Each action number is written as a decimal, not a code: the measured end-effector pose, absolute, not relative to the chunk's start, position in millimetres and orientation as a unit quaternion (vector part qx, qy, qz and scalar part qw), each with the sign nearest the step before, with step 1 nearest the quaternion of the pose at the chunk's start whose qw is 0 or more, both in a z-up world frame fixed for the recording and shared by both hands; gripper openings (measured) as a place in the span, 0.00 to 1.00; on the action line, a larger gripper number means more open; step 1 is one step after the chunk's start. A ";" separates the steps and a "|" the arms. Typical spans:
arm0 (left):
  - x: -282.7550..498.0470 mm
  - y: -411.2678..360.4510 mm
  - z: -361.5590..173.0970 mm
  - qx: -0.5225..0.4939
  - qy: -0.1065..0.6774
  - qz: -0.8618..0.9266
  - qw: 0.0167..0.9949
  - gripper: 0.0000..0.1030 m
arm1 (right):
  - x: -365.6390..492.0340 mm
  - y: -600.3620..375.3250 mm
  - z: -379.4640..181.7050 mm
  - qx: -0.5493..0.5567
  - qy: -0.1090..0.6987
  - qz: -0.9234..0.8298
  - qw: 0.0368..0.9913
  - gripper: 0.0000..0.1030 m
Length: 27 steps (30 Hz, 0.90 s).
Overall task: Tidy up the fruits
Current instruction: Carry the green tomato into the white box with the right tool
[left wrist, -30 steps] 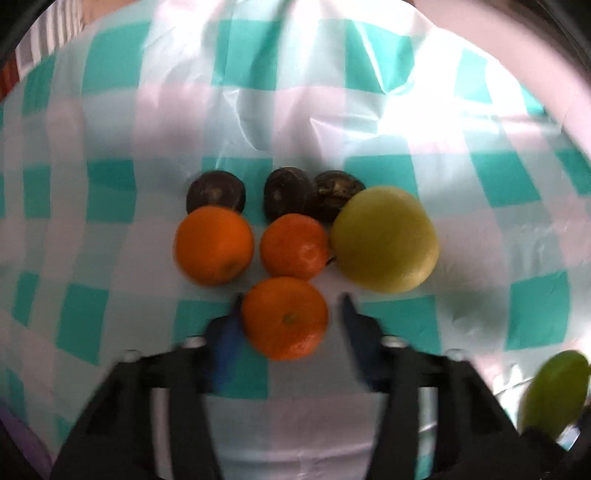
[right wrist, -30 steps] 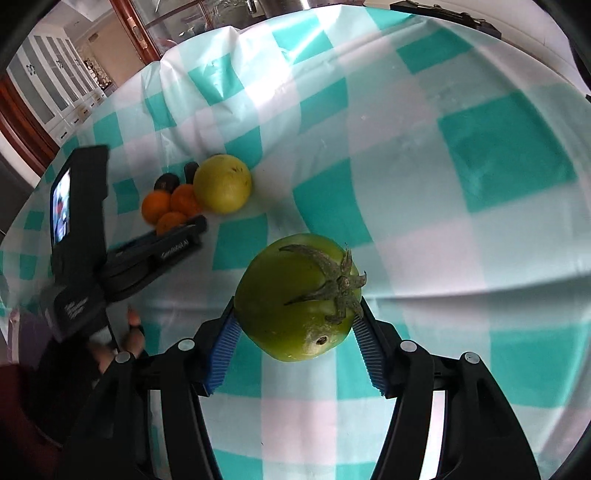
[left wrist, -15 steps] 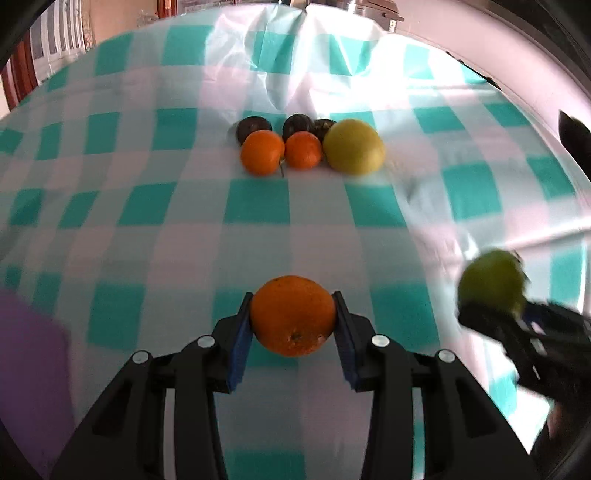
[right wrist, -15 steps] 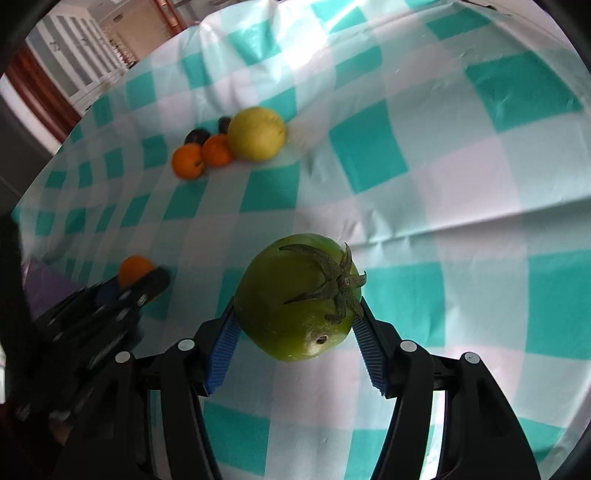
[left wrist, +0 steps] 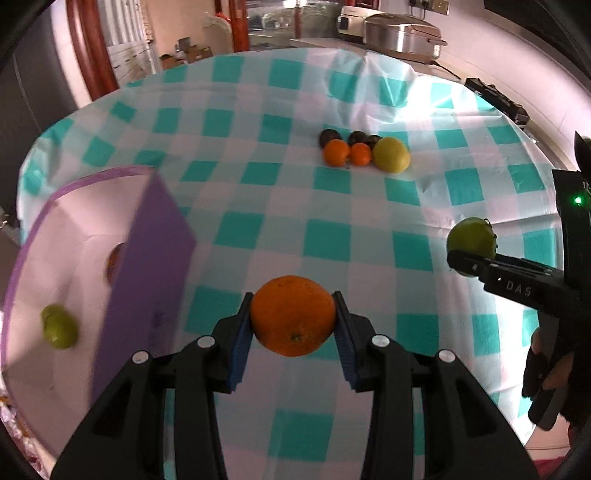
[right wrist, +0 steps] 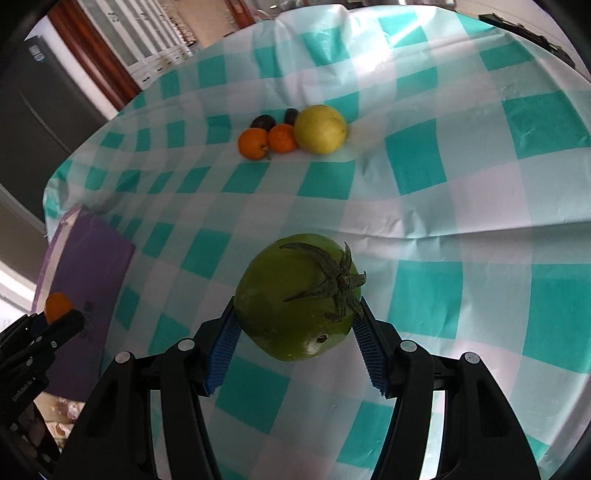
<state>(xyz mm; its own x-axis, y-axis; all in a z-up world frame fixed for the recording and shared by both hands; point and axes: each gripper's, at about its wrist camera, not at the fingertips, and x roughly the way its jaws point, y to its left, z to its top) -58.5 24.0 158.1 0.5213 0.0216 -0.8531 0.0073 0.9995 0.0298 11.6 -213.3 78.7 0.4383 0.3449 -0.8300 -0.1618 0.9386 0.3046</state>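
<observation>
My left gripper [left wrist: 293, 317] is shut on an orange [left wrist: 293, 314] and holds it above the checked tablecloth, just right of a purple-walled box [left wrist: 147, 266]. Inside the box lie a green fruit [left wrist: 59, 325] and a partly hidden orange fruit [left wrist: 115, 263]. My right gripper [right wrist: 295, 325] is shut on a green tomato [right wrist: 297, 301] with a dark calyx; it also shows in the left wrist view [left wrist: 472, 240]. Farther off on the cloth sit two oranges [left wrist: 346, 153], a yellow fruit [left wrist: 391, 159] and dark round fruits [left wrist: 328, 136].
The teal and white checked cloth [left wrist: 332, 240] covers a round table. The purple box [right wrist: 88, 280] stands at the table's left edge. A silver cooker [left wrist: 402, 35] and counter lie beyond the table. The left gripper with its orange [right wrist: 57, 306] shows at the far left of the right wrist view.
My left gripper closed on the front orange, lifted it and drew back and left to beside the purple box. My right gripper kept hold of the green tomato and drew back too.
</observation>
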 end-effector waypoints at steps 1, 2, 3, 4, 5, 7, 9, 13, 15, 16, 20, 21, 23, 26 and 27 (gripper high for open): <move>-63.2 25.7 162.6 0.017 0.487 0.009 0.873 0.40 | 10.3 -211.9 79.7 0.087 0.506 0.155 0.844 0.58; -66.1 26.8 166.2 0.018 0.485 0.013 0.874 0.40 | 8.3 -211.2 81.0 0.084 0.504 0.160 0.844 0.58; -69.5 28.6 170.9 0.018 0.481 0.017 0.876 0.40 | 7.6 -211.1 81.5 0.082 0.503 0.162 0.845 0.58; -71.5 30.2 174.8 0.018 0.478 0.019 0.878 0.40 | 7.8 -210.9 81.9 0.082 0.503 0.163 0.845 0.58; -73.0 31.1 178.6 0.018 0.475 0.021 0.879 0.40 | 6.5 -211.7 83.3 0.082 0.501 0.162 0.846 0.58; -76.6 32.4 187.4 0.020 0.466 0.021 0.884 0.40 | 4.3 -215.4 87.2 0.083 0.496 0.160 0.849 0.58; -78.9 32.1 194.0 0.021 0.458 0.018 0.888 0.40 | 2.1 -220.4 91.8 0.082 0.491 0.156 0.853 0.58; -84.4 31.4 202.7 0.020 0.450 0.004 0.893 0.40 | -6.5 -230.7 99.2 0.085 0.480 0.140 0.862 0.58; -89.5 30.9 206.6 0.027 0.444 -0.007 0.896 0.40 | -11.8 -233.9 100.7 0.087 0.477 0.132 0.864 0.58; -92.2 30.8 208.2 0.030 0.441 -0.012 0.897 0.40 | -14.9 -234.6 101.4 0.088 0.476 0.128 0.865 0.58; -105.3 37.5 216.9 0.033 0.429 -0.028 0.902 0.40 | -34.0 -234.1 108.5 0.090 0.470 0.112 0.871 0.58; -110.3 40.8 220.0 0.034 0.425 -0.033 0.904 0.40 | -42.1 -232.1 112.6 0.094 0.468 0.109 0.872 0.58; -118.7 46.7 224.0 0.033 0.419 -0.039 0.906 0.40 | -55.1 -227.3 119.0 0.094 0.462 0.104 0.876 0.58; -135.5 58.6 228.7 0.029 0.413 -0.047 0.909 0.40 | -74.2 -216.8 128.1 0.093 0.456 0.102 0.879 0.58; -142.7 63.1 230.2 0.026 0.412 -0.049 0.910 0.40 | -85.1 -210.4 132.5 0.092 0.454 0.103 0.880 0.58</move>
